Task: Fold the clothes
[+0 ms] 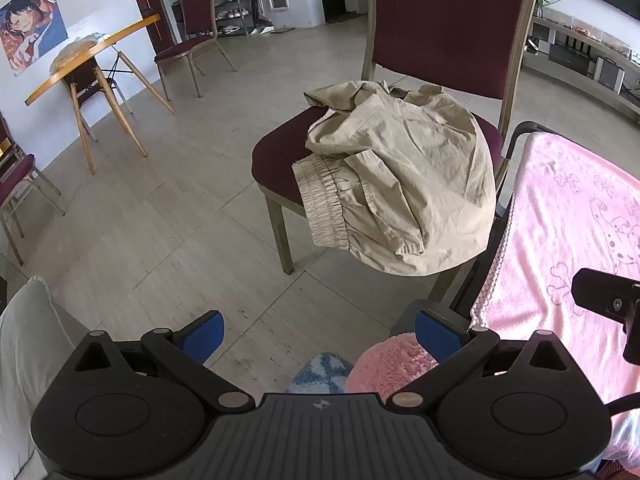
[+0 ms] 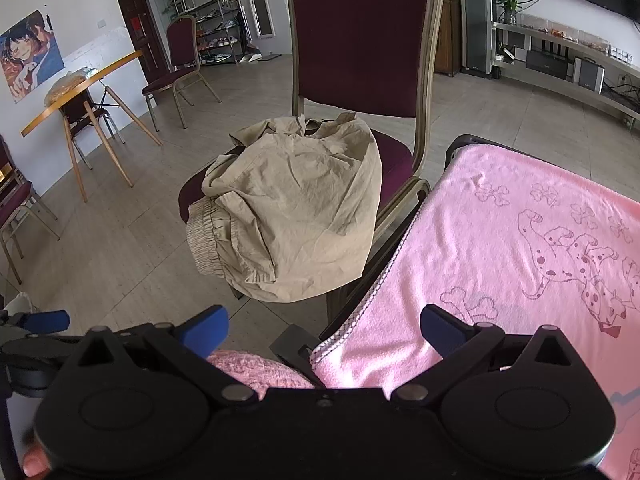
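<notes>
we see the left gripper (image 1: 319,334) with its blue-padded fingers (image 1: 206,334) spread wide and nothing between them, held above the tiled floor (image 1: 160,240). ahead of the fingertips and a little to their right, the beige garment (image 1: 394,184) lies crumpled on the seat of a maroon chair (image 1: 444,20), its elastic waistband hanging over the seat's front edge. the right gripper (image 2: 325,330) is likewise released, its fingers (image 2: 442,330) wide apart and empty. its right finger hovers over a pink blanket (image 2: 520,240) printed with spotted dogs and bones; the garment (image 2: 296,208) sits beyond the left fingertip, well apart from it. a fluffy pink slipper (image 1: 392,364) shows below, just beside the left gripper's right finger.
</notes>
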A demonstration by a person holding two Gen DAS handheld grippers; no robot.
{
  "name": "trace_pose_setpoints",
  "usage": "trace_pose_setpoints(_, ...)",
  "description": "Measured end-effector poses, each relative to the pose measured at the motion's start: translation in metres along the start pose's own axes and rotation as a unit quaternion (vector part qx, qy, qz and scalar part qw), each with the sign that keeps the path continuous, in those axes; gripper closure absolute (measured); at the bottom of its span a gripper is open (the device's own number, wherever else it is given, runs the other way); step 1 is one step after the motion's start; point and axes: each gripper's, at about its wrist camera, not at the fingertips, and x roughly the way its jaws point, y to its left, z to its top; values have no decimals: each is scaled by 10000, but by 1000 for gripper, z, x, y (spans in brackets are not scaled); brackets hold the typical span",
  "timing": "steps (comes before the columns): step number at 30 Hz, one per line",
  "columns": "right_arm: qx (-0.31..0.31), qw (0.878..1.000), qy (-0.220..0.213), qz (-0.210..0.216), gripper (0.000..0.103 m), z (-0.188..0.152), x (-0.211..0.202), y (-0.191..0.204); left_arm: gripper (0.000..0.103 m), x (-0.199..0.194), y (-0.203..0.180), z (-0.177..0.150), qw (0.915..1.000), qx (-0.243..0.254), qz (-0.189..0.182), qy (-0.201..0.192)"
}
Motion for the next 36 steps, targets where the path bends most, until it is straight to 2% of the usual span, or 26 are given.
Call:
trace_pose_setpoints(3,8,10000,2,3,0,0,0,-2,1,-1,0,-9,9998,-5,41,-191)
trace_pose_setpoints(12,12,10000,10,-2,0,0,-1,0,1,1,0,0,10000,10,-6,-1)
trace_pose_setpoints(36,11,10000,25,-18,0,1,-1,0,1,2,1,3,10000,-28,-33,49)
